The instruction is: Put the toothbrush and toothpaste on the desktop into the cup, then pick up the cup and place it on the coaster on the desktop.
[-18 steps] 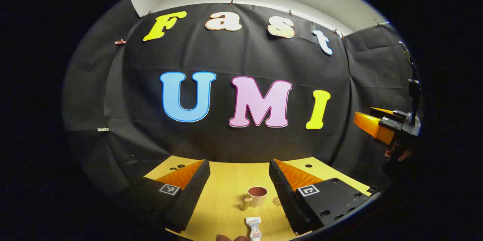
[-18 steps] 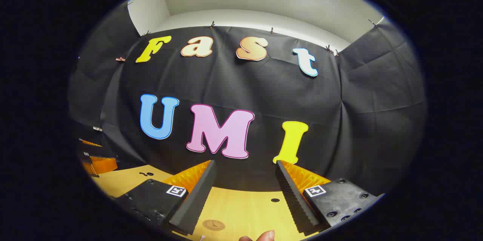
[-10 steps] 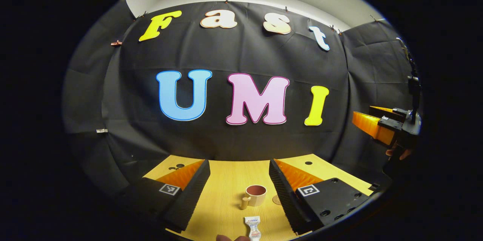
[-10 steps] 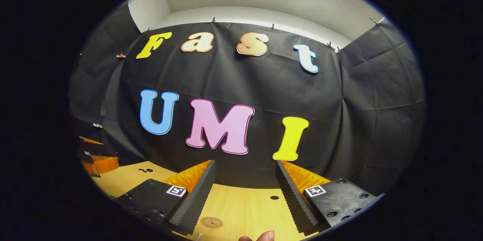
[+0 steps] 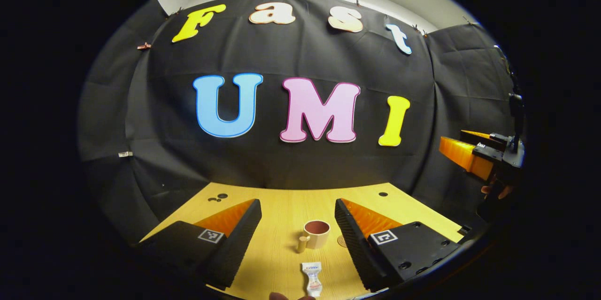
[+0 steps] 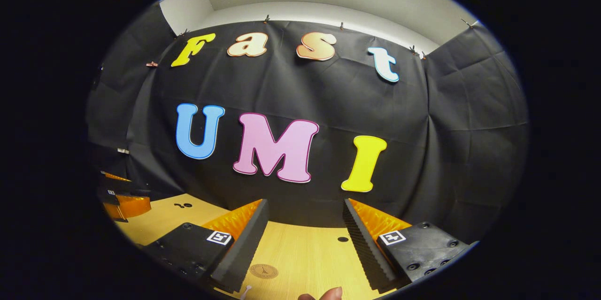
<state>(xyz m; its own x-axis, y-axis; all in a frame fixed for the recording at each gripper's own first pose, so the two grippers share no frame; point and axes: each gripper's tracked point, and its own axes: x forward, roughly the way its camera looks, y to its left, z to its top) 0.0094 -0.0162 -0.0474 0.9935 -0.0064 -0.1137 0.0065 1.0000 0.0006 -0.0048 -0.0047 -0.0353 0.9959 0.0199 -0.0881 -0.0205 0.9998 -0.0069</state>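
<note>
In the left gripper view, the left gripper hangs with its fingers wide apart above the desktop; the cup stands between them, toothpaste nearer, coaster just beside the cup. In the right gripper view, the right gripper gapes empty above the coaster, with the toothbrush tip near it.

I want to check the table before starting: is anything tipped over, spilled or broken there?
Nothing stands out. The cup stands upright on the desktop, the toothpaste lies flat in front of it, and the coaster lies flat.
</note>
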